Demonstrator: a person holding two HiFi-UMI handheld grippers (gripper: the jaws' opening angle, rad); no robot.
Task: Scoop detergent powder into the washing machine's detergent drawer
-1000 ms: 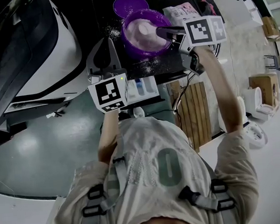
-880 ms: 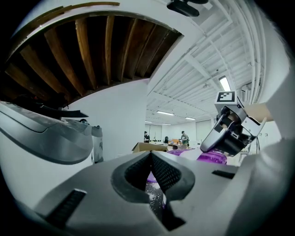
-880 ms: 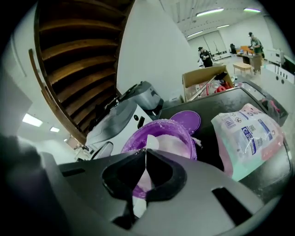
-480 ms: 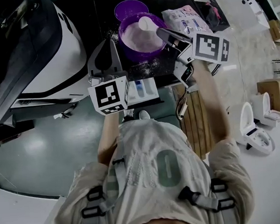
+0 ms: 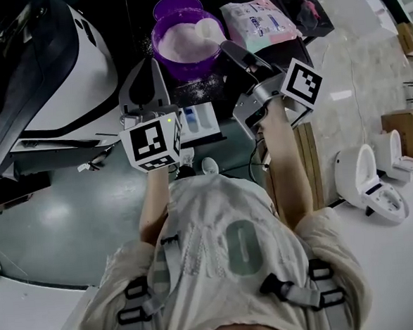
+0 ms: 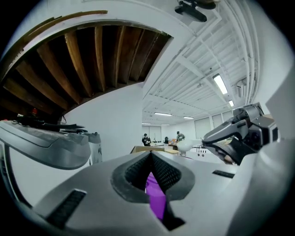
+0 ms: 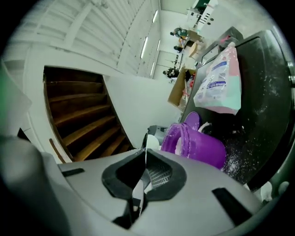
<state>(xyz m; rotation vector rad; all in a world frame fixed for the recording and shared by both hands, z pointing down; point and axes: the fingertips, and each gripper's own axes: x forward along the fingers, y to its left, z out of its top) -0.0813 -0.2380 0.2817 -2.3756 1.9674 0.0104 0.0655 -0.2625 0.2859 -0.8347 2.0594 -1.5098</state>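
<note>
- The white scoop (image 5: 208, 30) lies in the powder (image 5: 177, 41) inside the purple tub (image 5: 185, 65), just beyond the tip of the right hand-held gripper (image 5: 226, 49) and apart from it.
- A second ago that tip was at the tub's rim beside the scoop. It has since drawn back toward the person, and the scoop has stayed in the tub.
- So no powder is on its way. My guess is that the scoop must be picked up before anything reaches the drawer.
- The detergent drawer (image 5: 198, 122) stands pulled out below and on the near side of both hand-held grippers, between them. Whether it holds powder I cannot tell.
- Right hand-held gripper: its own view shows the jaws closed together. The pale sliver in the seam looks like a pad edge, and nothing seems to be gripped.
- The left hand-held gripper (image 5: 150, 63) has jaws pressed together and empty. It points up beside the tub, whose purple shows through the gap under the pads, and it has barely moved.
- Spilled powder dusts the dark counter (image 5: 208, 91) under the right jaws.
- The detergent bag (image 5: 260, 19) lies beyond and to that gripper's right, and the tub's lid (image 5: 175, 4) is past the tub.
</note>
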